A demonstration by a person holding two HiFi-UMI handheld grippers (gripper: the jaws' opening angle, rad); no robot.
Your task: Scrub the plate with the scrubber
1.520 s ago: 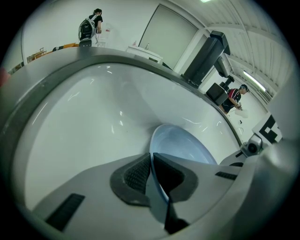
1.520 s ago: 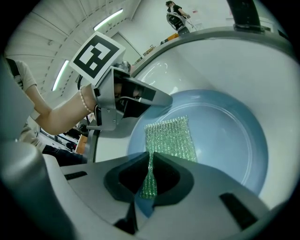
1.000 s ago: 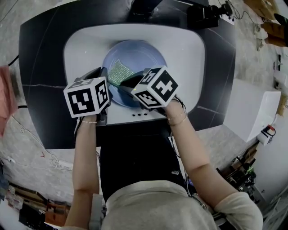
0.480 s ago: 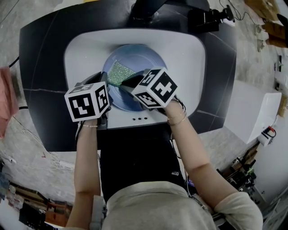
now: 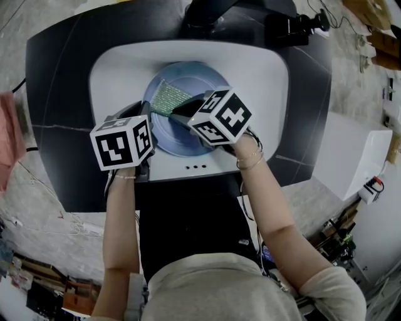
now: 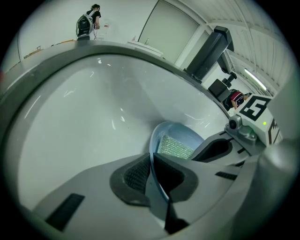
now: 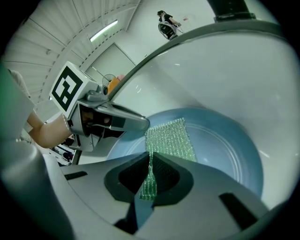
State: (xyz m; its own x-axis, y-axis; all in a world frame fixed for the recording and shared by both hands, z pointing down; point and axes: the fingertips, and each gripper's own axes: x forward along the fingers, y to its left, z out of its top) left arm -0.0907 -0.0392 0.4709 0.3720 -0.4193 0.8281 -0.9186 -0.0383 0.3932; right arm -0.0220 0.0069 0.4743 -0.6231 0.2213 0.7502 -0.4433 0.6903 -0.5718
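Note:
A pale blue plate lies in the white sink basin. My left gripper is shut on the plate's near-left rim, which runs between its pads. My right gripper is shut on the end of a green sparkly scrubber; the free part of the cloth lies flat on the plate's left side. In the head view the scrubber shows on the plate's upper left, just beyond both marker cubes, with the right gripper over the plate and the left gripper at its left edge.
A dark counter surrounds the basin. A black faucet base stands at the far side, with dark equipment to its right. A white box sits off the counter's right side.
The right gripper has pushed the scrubber a little farther up across the plate and moved slightly right. The left gripper has kept its hold on the rim.

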